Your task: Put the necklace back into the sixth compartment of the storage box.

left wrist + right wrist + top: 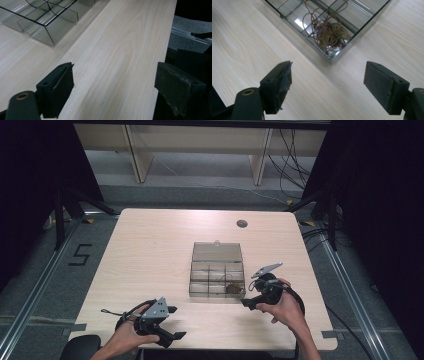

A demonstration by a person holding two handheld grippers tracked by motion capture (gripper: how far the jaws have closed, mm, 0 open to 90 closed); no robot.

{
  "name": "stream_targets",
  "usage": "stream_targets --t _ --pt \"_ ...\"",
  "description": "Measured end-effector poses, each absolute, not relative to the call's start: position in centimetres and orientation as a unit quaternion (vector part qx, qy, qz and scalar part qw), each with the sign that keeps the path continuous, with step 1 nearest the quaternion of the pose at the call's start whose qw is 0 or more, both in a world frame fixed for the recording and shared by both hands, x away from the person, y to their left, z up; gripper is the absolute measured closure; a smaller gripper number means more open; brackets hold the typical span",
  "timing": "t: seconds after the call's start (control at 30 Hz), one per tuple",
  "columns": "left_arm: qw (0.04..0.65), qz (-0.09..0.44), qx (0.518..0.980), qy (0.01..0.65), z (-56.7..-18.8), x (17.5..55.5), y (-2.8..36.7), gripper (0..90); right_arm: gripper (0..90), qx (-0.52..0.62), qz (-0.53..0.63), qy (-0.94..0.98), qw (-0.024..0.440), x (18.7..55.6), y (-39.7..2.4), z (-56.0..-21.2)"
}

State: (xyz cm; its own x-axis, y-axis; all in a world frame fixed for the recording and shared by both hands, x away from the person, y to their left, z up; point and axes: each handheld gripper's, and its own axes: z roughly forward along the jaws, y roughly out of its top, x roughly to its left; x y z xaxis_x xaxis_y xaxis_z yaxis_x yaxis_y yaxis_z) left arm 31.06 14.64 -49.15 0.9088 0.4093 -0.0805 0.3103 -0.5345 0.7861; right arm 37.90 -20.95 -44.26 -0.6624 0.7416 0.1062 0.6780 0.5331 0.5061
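Note:
A clear plastic compartment box (217, 279) with its lid folded back lies on the light wooden table (150, 250). A tangle of brown cord and gold-coloured jewellery (232, 288) rests in its near right compartment, seen up close as a necklace bundle (330, 32) in the right gripper view. My right gripper (248, 303) sits just right of the box's near corner, jaws wide apart and empty over bare wood (328, 82). My left gripper (176, 322) rests near the table's front edge, open and empty (115, 82), with the box's corner (47, 32) farther off.
A small round grommet (242, 223) sits in the table's far right area. The table's right edge (162, 62) drops to grey floor and a metal rail. Dark curtains stand on both sides and wooden furniture legs behind.

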Motion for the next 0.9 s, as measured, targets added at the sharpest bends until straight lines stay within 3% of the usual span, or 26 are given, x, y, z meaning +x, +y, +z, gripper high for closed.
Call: stream_targets --t 0.9 --pt "0.433 0.056 0.873 0.215 -49.0 31.0 14.8 15.1 19.5 0.417 0.321 0.846 0.089 35.7 -22.6 -46.0"
